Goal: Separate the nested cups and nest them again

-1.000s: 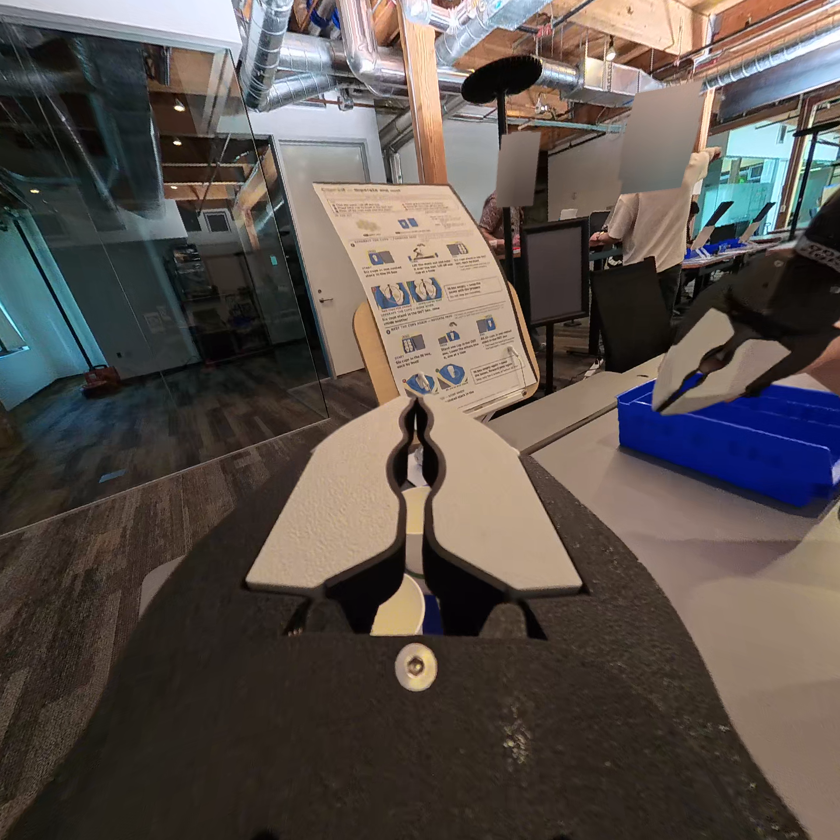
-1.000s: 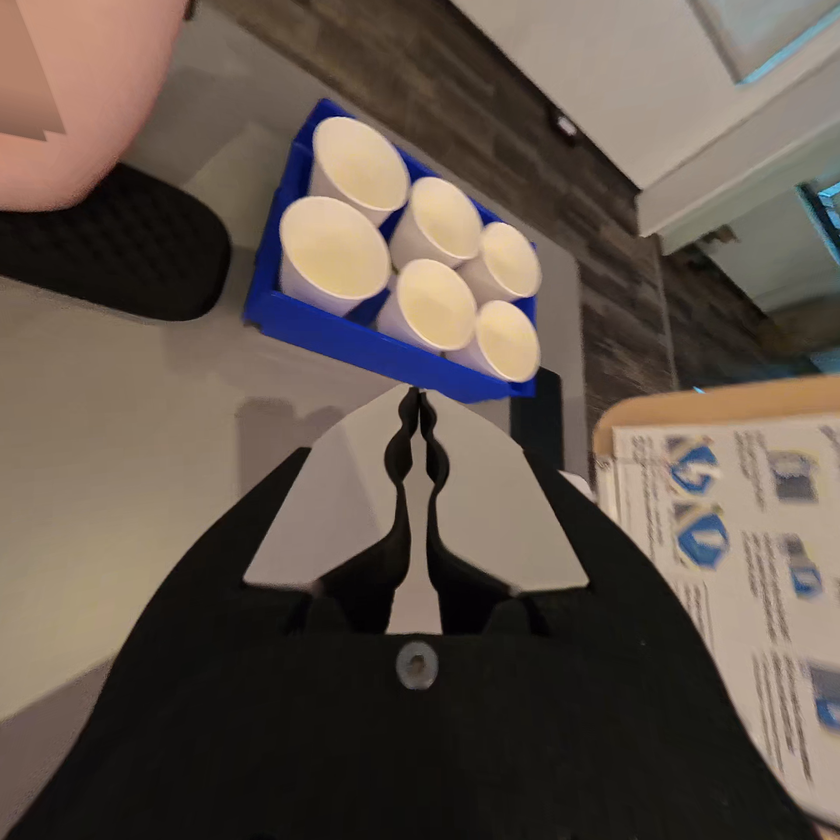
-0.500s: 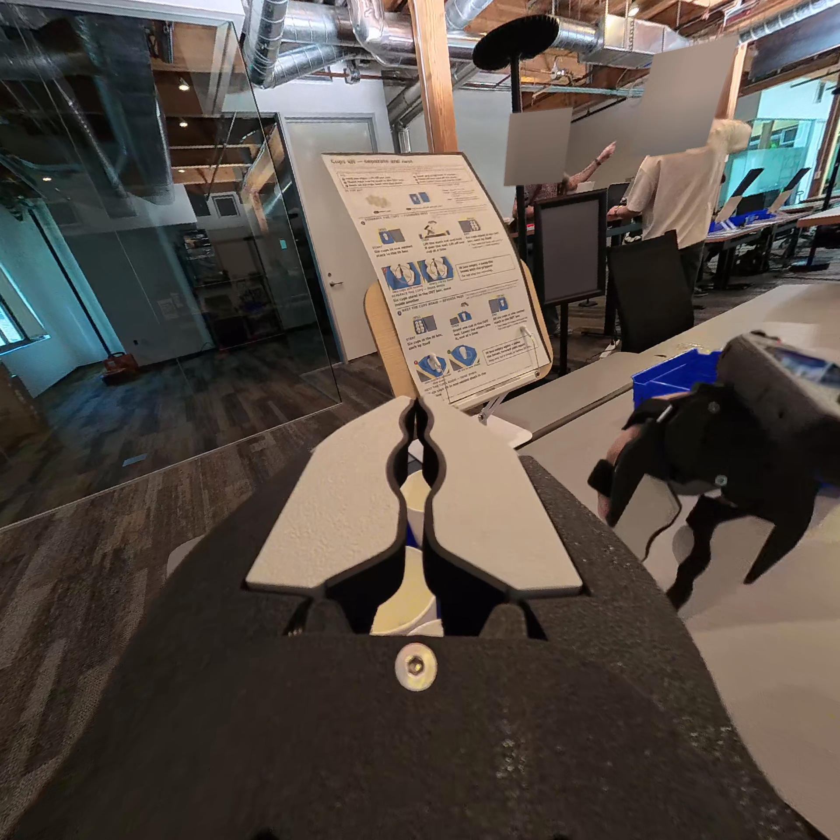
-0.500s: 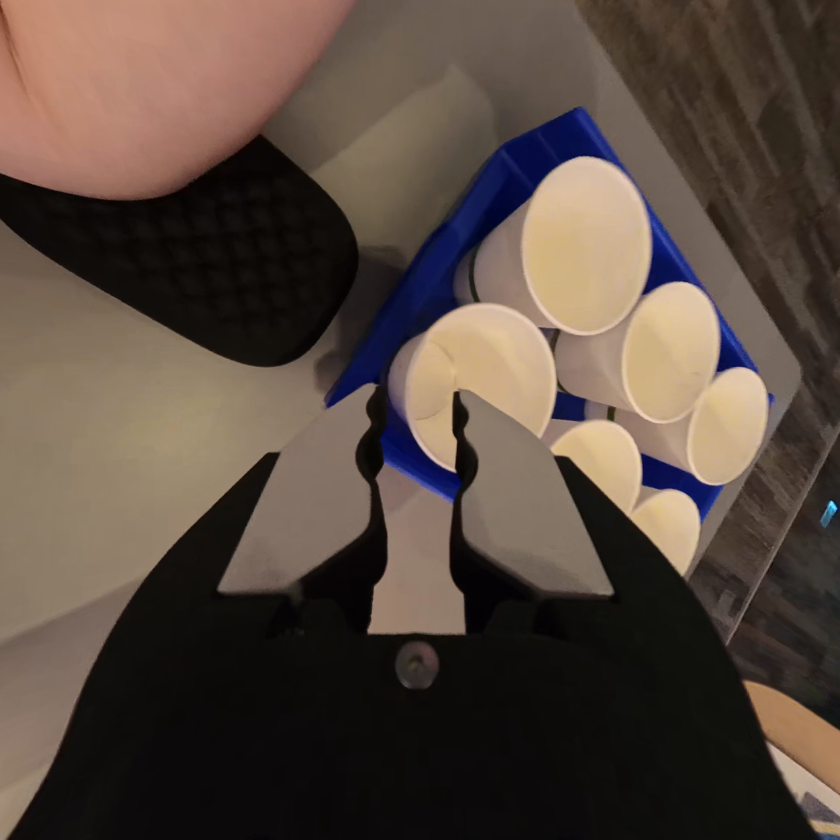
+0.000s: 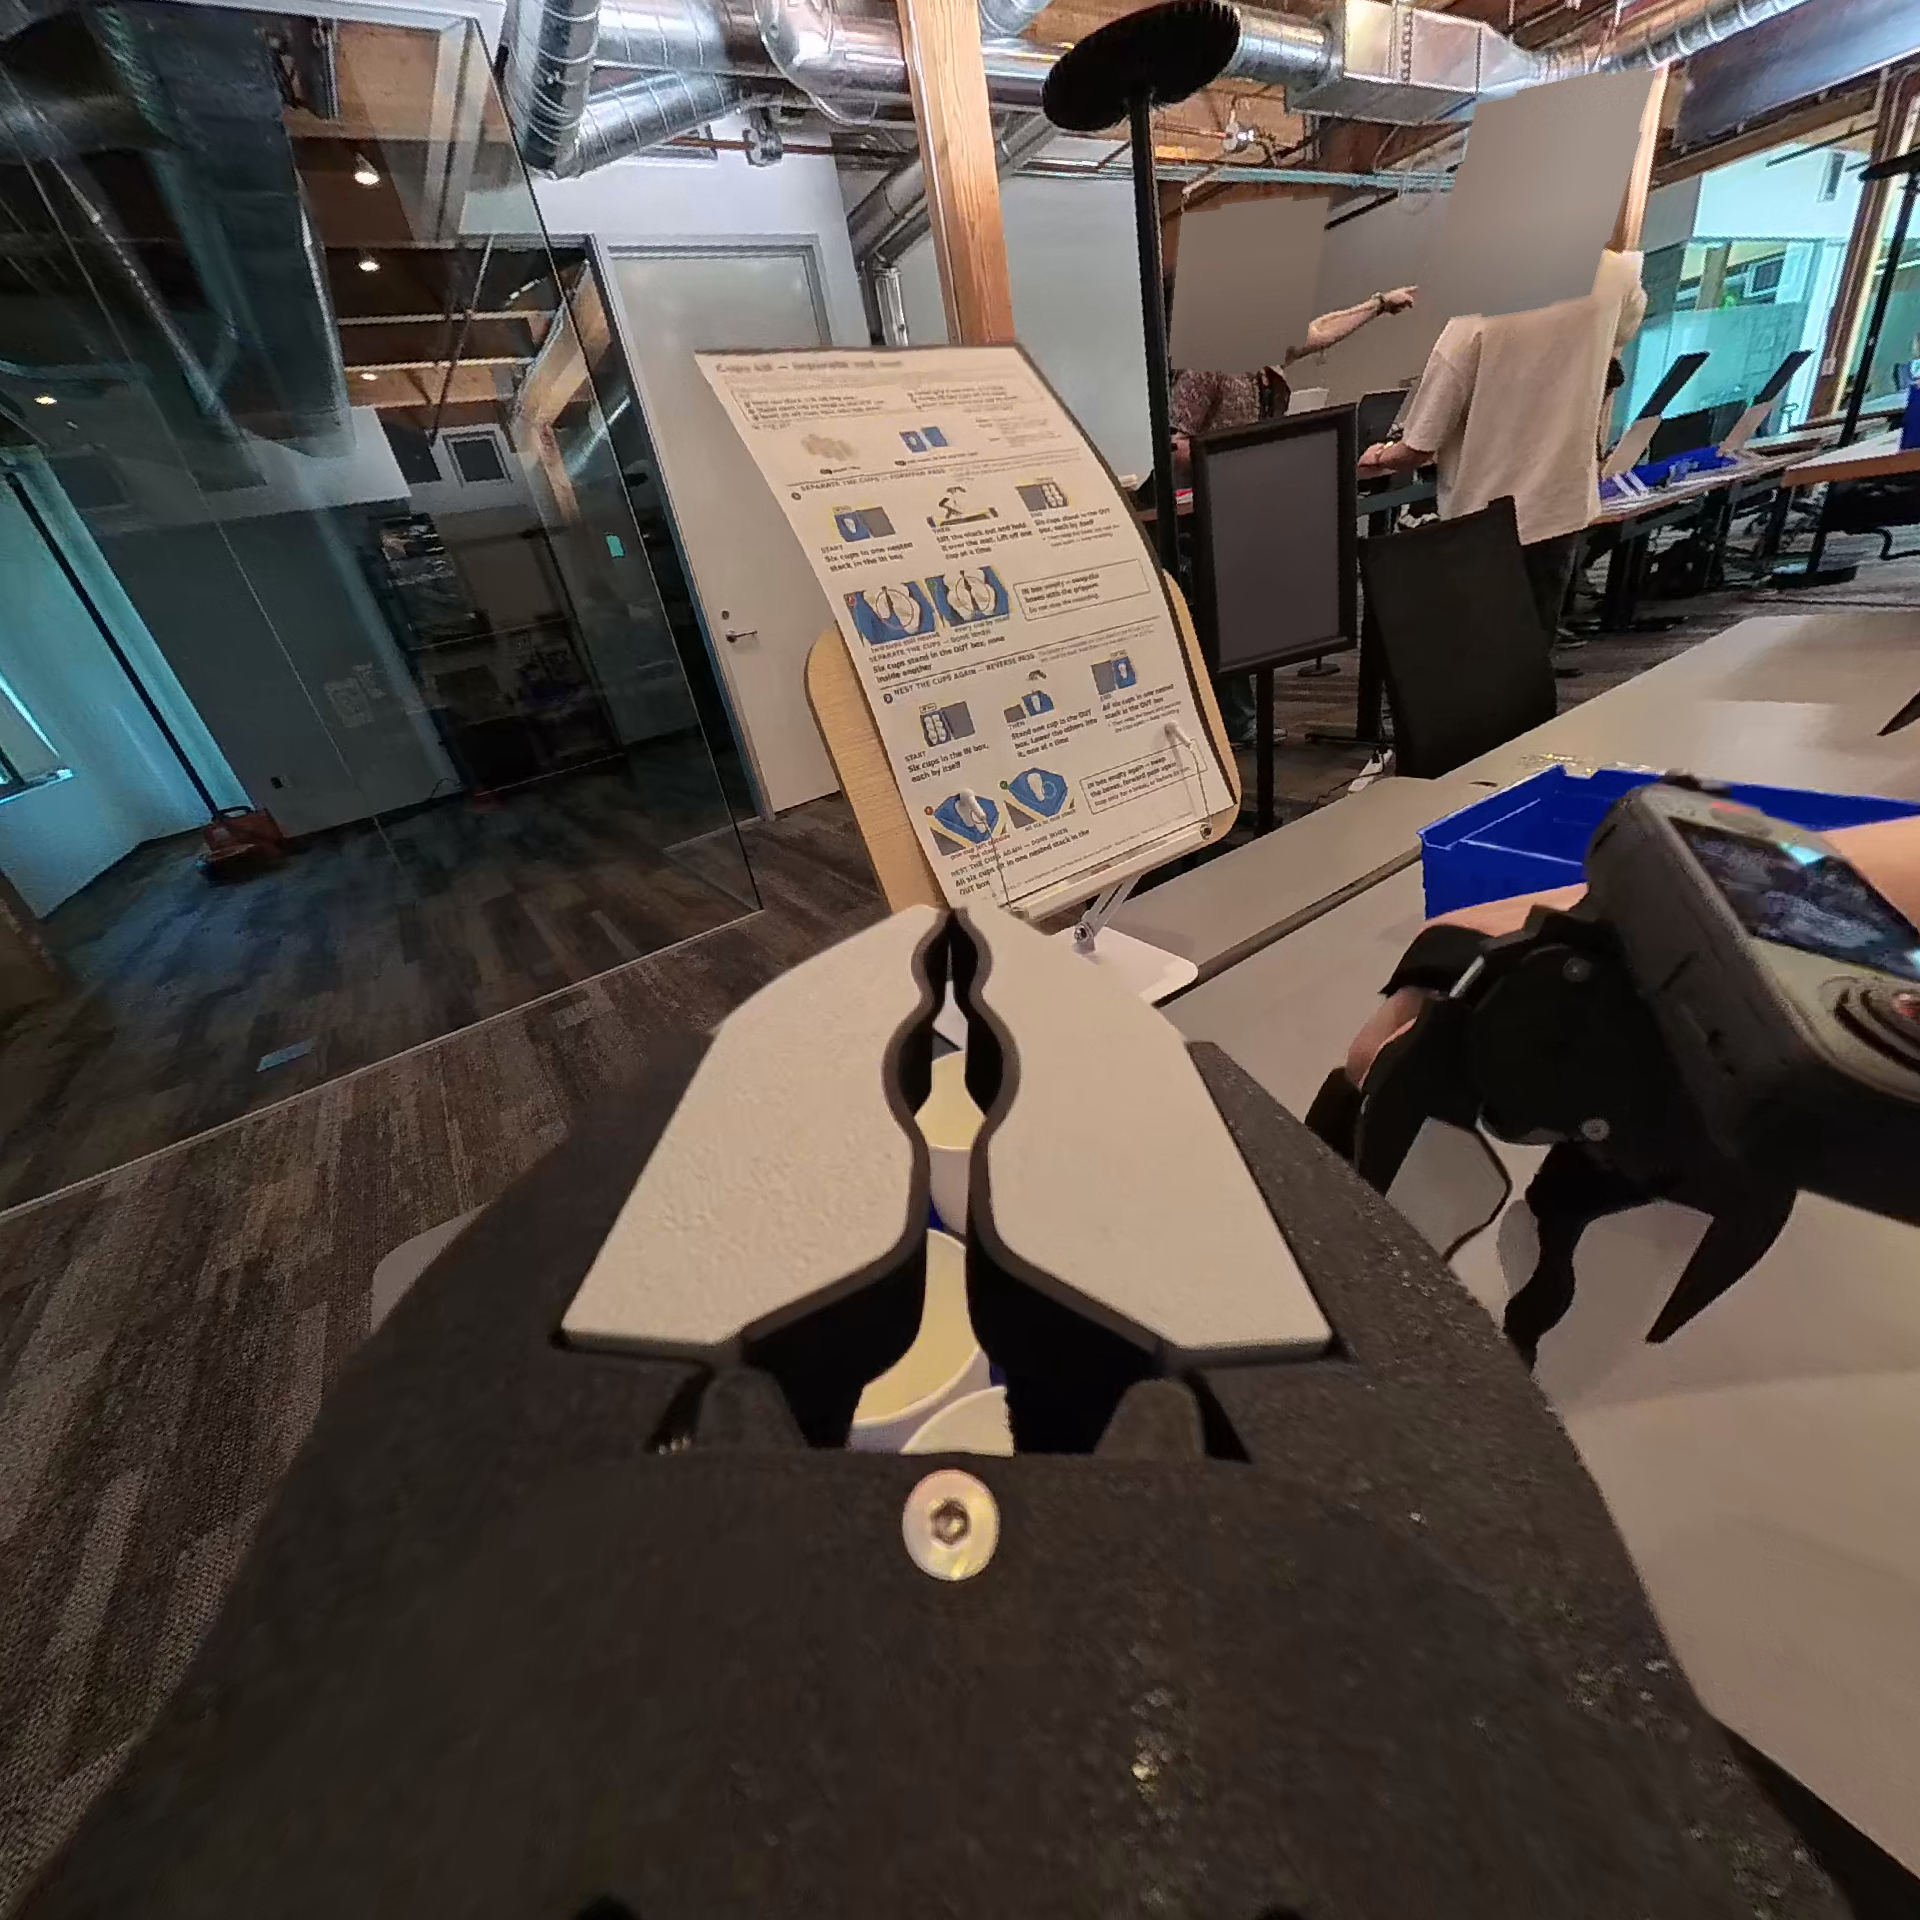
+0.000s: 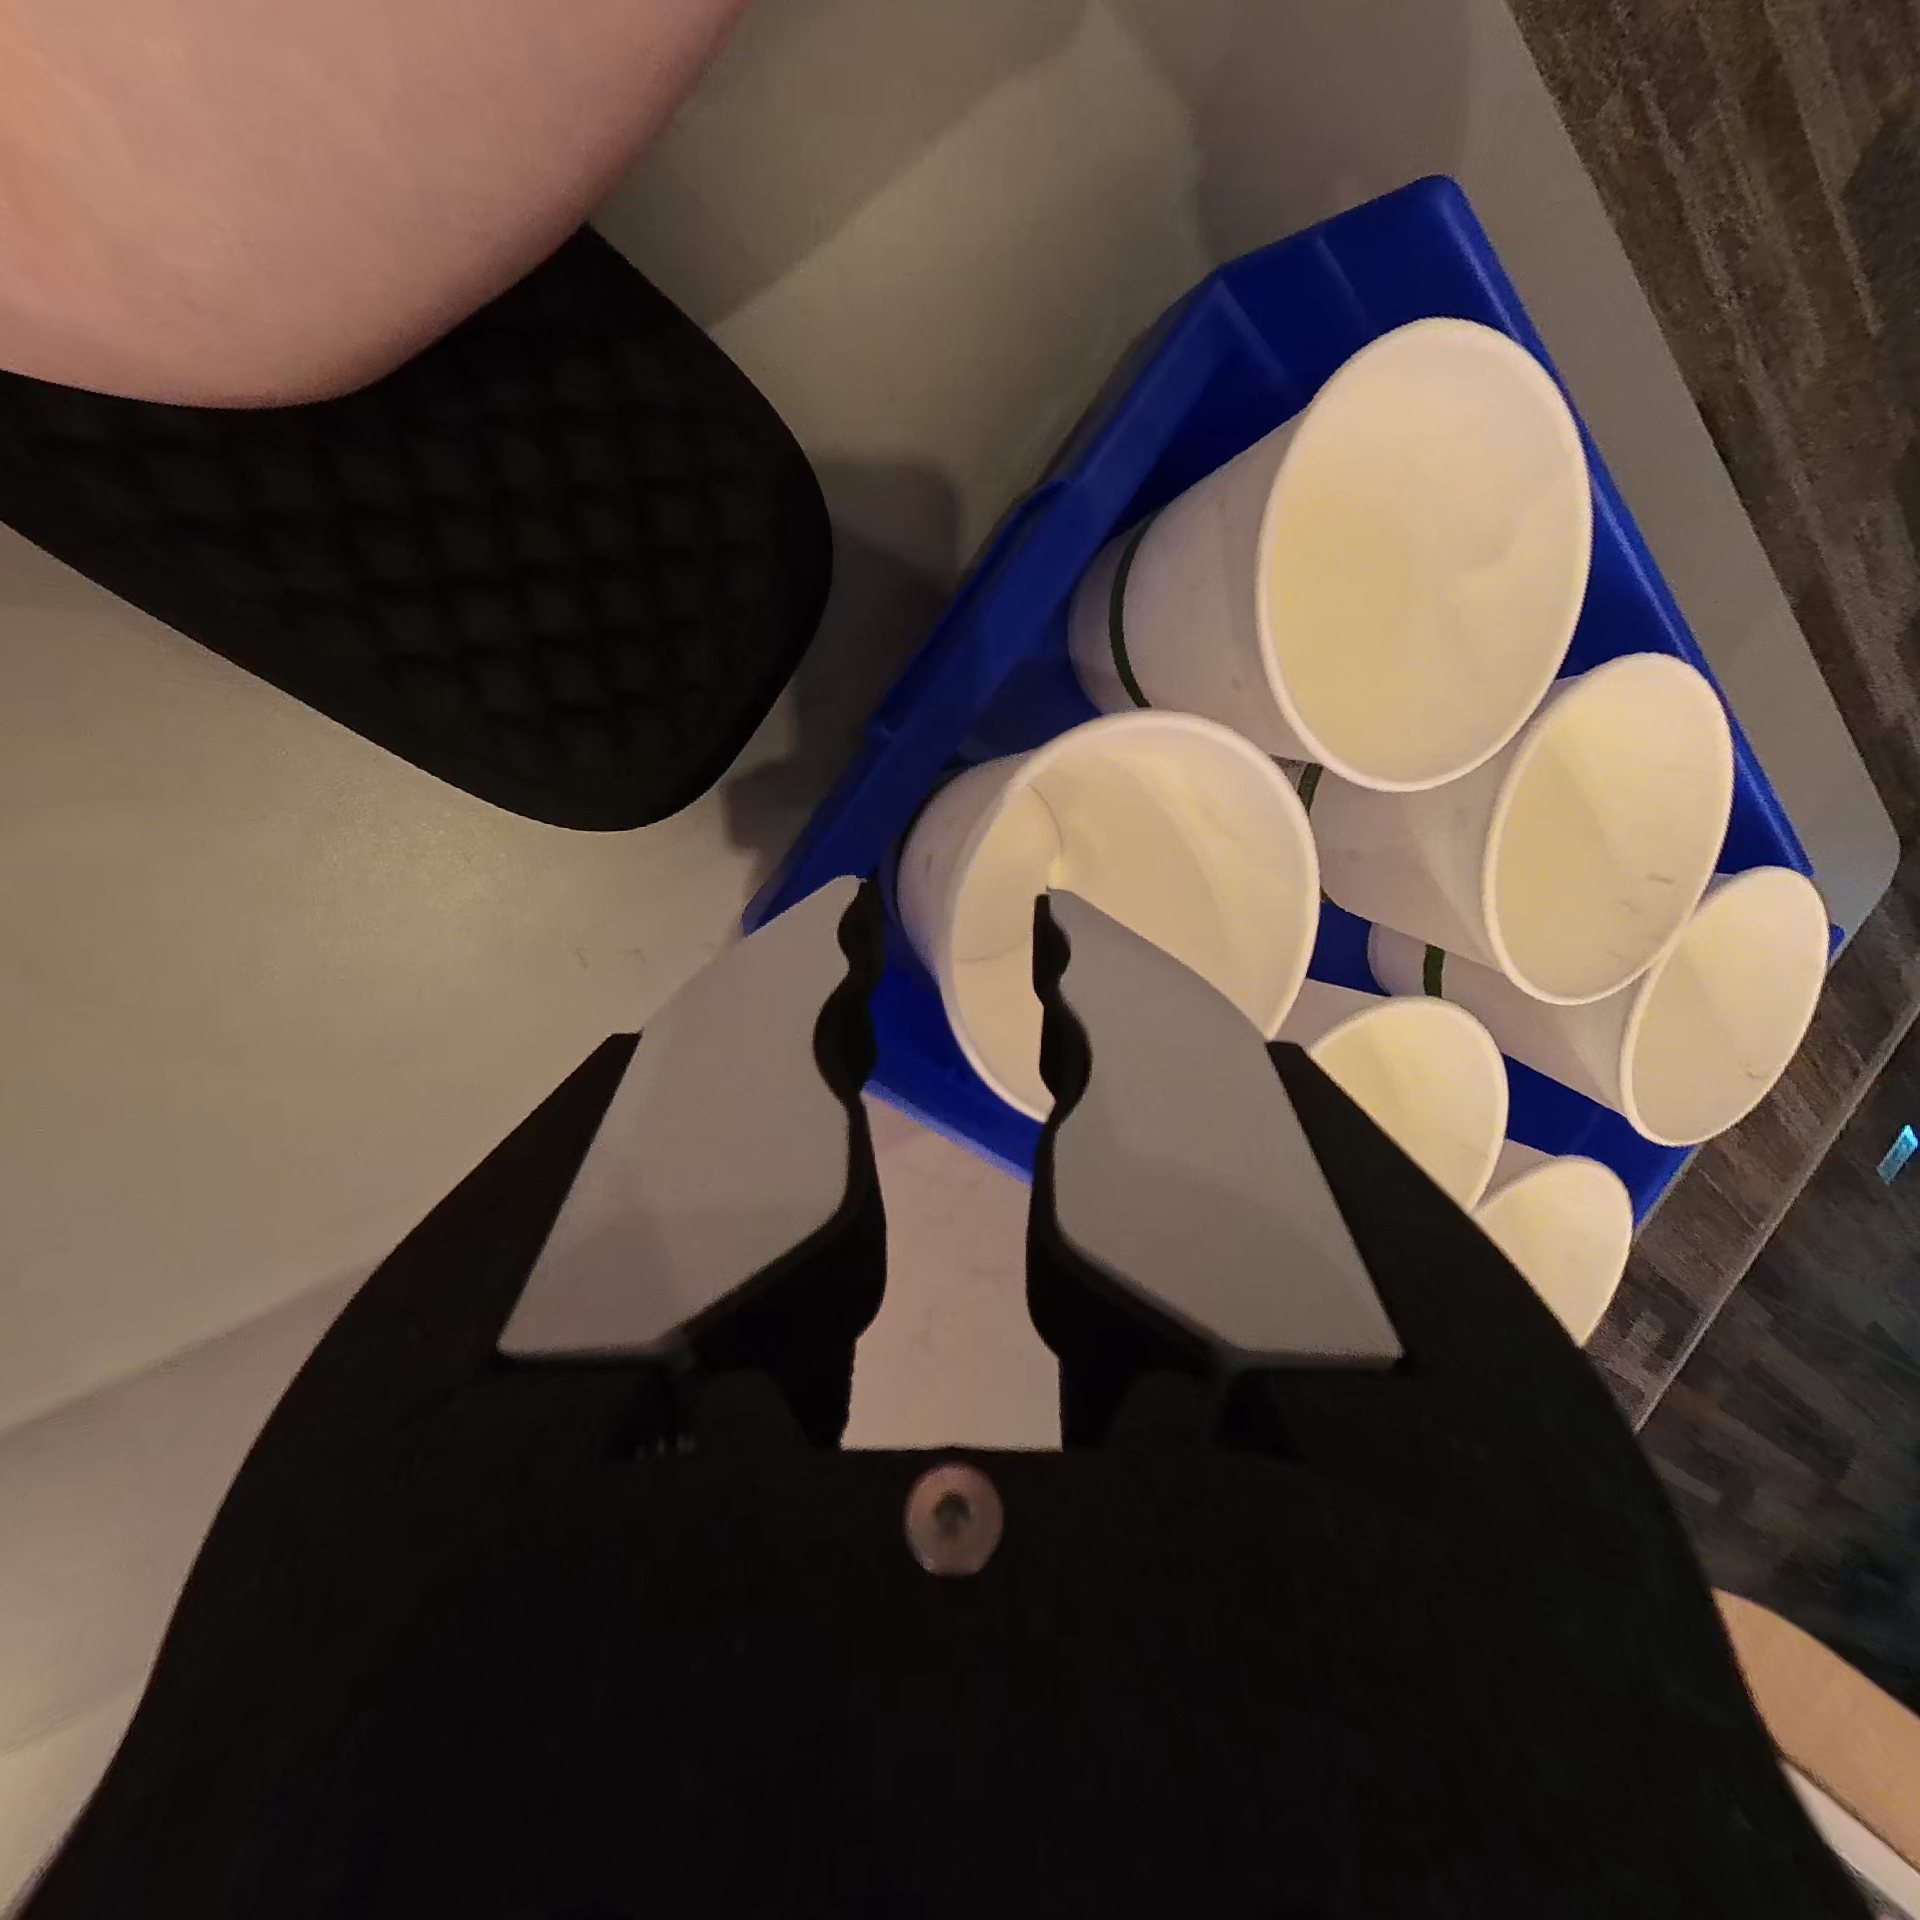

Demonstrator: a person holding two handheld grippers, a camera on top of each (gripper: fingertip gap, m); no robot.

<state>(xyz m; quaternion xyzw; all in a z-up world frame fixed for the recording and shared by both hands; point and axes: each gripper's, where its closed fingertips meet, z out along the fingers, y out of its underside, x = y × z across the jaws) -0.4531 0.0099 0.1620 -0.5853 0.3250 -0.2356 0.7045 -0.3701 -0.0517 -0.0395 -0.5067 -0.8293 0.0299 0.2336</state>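
Cups point(image 6: 1434, 561), six white paper ones, stand singly in a blue bin point(image 6: 1049, 582) just ahead of the right gripper point(image 6: 951, 914), so by my judgement the separating is done and the nesting is about to begin. The nearest cup point(image 6: 1132, 862) lies right at the fingertips: one finger point(image 6: 1143, 1122) reaches inside its mouth, the other point(image 6: 717, 1122) sits outside the wall, with a clear gap between them, a straddle that suits pinching the rim. Nothing is gripped yet. Off to that gripper's left is the dark textured body of the other tool.

Farther out, the left gripper point(image 5: 954, 940) has its jaws brought together, tips almost touching, holding nothing; white cups and blue plastic show through the slot beneath it. Ahead of it stands an instruction sheet point(image 5: 966, 634) on a wooden stand, and to its right a second blue bin point(image 5: 1507, 852) on the grey table point(image 5: 1714, 1558).
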